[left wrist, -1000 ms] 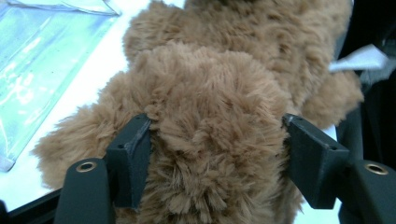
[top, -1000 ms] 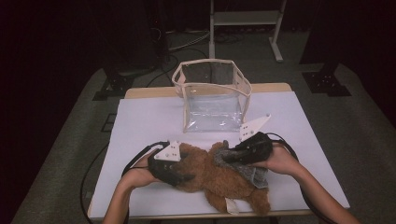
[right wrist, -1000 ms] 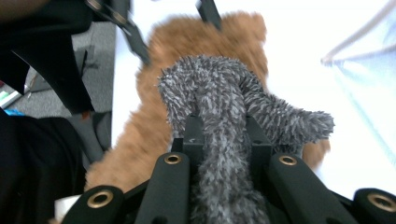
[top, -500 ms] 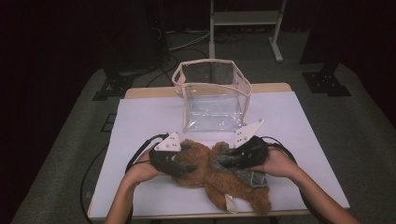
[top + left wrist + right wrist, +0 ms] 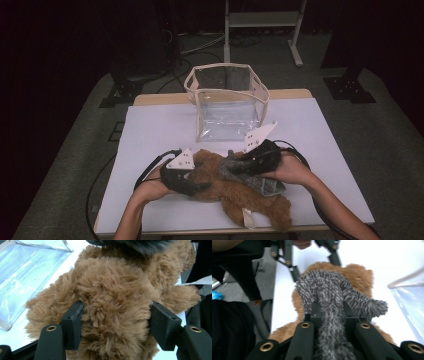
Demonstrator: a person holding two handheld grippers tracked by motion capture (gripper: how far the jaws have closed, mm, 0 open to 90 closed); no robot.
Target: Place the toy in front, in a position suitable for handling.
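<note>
Teddy bear (image 5: 235, 192) lies flat at table's (image 5: 150, 130) 6 o'clock edge, clear bag (image 5: 227, 102) just beyond at 12. Left gripper (image 5: 115, 322) straddles brown body; its jaws have just been closing, plush bulging between pads, so we read it as anchor. Right gripper (image 5: 331, 312) clamps bear's grey knit garment (image 5: 329, 292) tight, fabric bunched between jaws. We judge: pinned body lets garment pull free.
</note>
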